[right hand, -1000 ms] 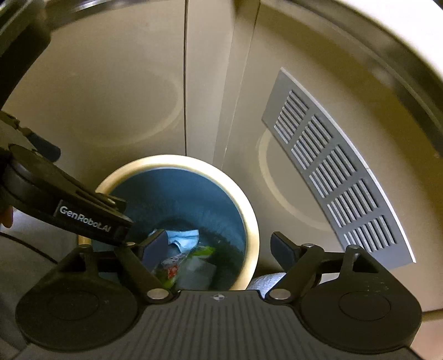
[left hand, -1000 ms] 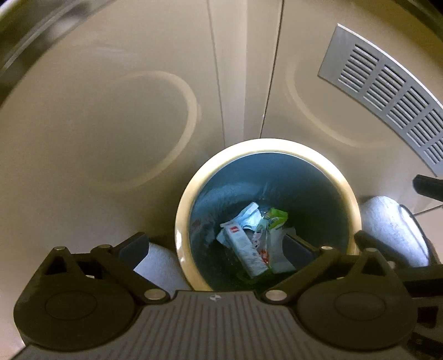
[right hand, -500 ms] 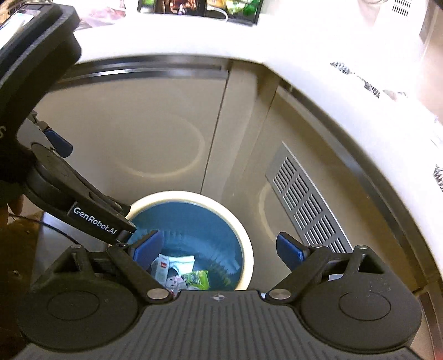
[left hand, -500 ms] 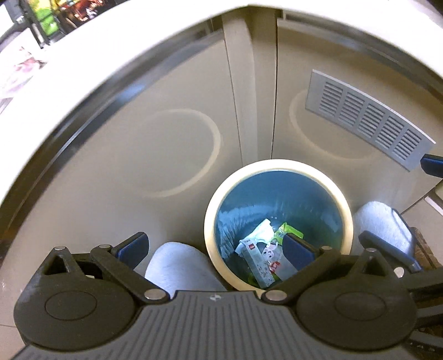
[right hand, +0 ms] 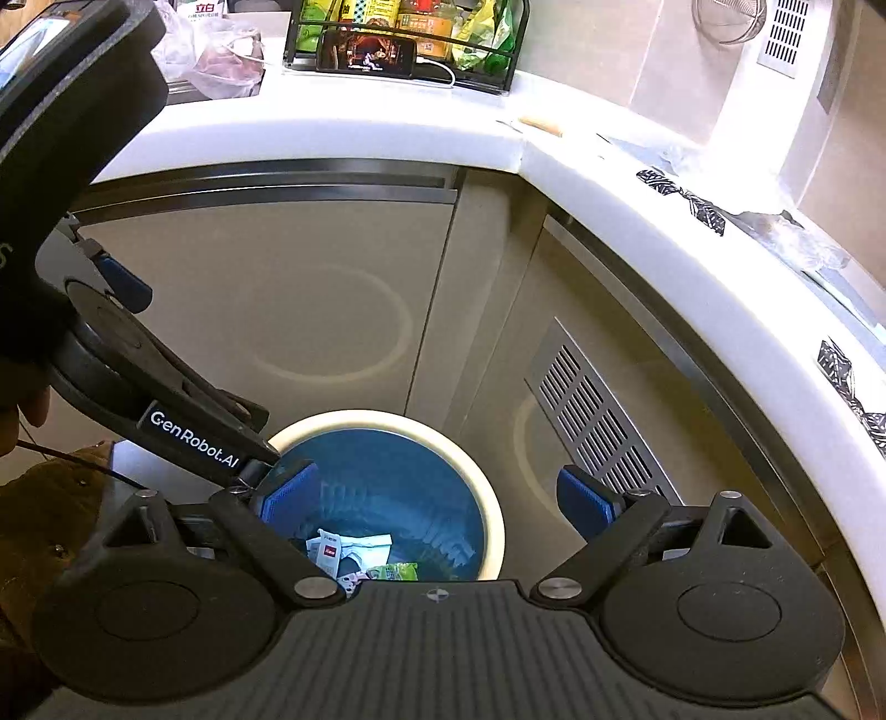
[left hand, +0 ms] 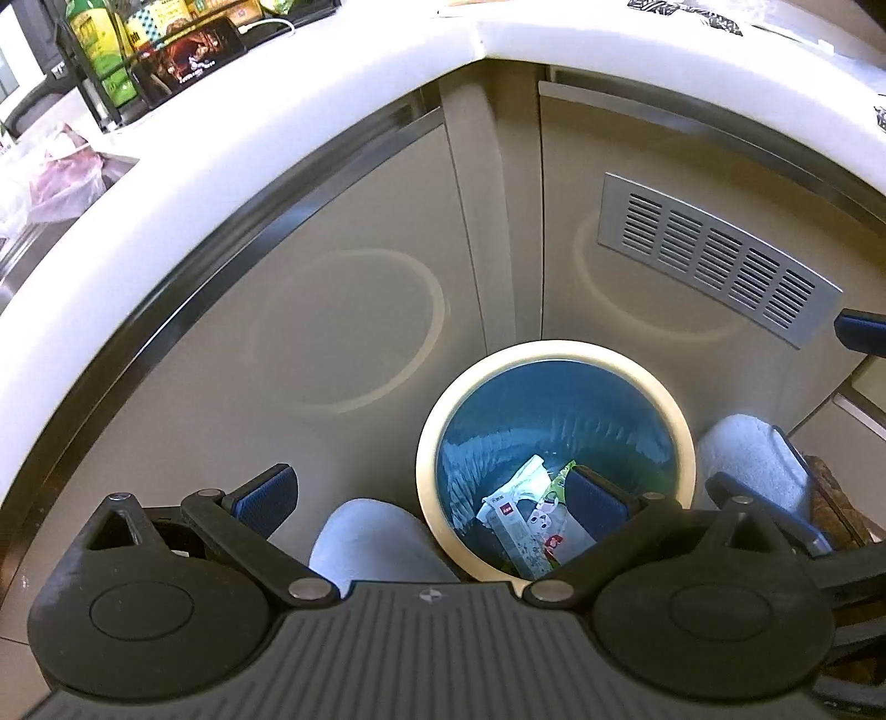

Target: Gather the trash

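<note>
Two grippers hang over one bin: the left gripper (left hand: pixel 429 501) spread wide and empty, the right gripper (right hand: pixel 437 501) still opening, nothing between its fingers. Low in the frame, the bin (left hand: pixel 554 354) holds several wrappers (left hand: pixel 526 526). Beyond, two cupboard doors and one vent (left hand: pixel 714 266), then one white counter (left hand: pixel 332 105).

Glossy bin liner (left hand: pixel 559 421), perhaps plastic; matt metal vent grille (left hand: pixel 714 255); smooth white countertop (right hand: pixel 387 122).

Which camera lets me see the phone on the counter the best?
The right wrist view. There the phone sits whole and facing the camera, propped against the black rack on the white counter, its screen lit. The left wrist view shows the phone only in its top corner, tilted and stretched by the lens.
</note>
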Available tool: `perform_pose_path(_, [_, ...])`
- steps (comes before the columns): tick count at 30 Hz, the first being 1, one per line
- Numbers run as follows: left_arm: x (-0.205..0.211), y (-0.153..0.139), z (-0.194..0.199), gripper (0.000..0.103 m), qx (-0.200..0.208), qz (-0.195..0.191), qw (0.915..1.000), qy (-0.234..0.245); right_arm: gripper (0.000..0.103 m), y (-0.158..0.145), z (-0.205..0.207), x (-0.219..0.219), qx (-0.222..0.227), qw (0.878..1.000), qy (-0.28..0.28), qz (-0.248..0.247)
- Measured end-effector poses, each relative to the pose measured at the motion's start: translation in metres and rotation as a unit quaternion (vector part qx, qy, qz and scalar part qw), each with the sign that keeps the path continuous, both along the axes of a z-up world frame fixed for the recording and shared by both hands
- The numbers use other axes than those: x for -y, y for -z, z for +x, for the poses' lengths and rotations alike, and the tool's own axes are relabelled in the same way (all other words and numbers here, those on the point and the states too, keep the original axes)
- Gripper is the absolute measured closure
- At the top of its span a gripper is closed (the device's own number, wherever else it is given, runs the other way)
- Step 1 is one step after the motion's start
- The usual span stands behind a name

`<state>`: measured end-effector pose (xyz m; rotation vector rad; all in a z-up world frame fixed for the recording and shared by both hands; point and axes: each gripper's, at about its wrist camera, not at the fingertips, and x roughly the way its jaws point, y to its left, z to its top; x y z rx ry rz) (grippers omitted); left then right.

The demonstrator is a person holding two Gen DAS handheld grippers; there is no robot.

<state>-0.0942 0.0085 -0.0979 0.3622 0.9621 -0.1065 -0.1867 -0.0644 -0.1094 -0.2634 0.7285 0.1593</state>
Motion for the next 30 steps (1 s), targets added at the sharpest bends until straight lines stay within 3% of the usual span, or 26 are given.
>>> perform_pose_path(30, [-0.004,0.008,0.001,0.0,-0.018,-0.001,0.9998,-0.011,0.008,0.015,0.014,-0.001,-0.023,1.0,-0.005,0.006])
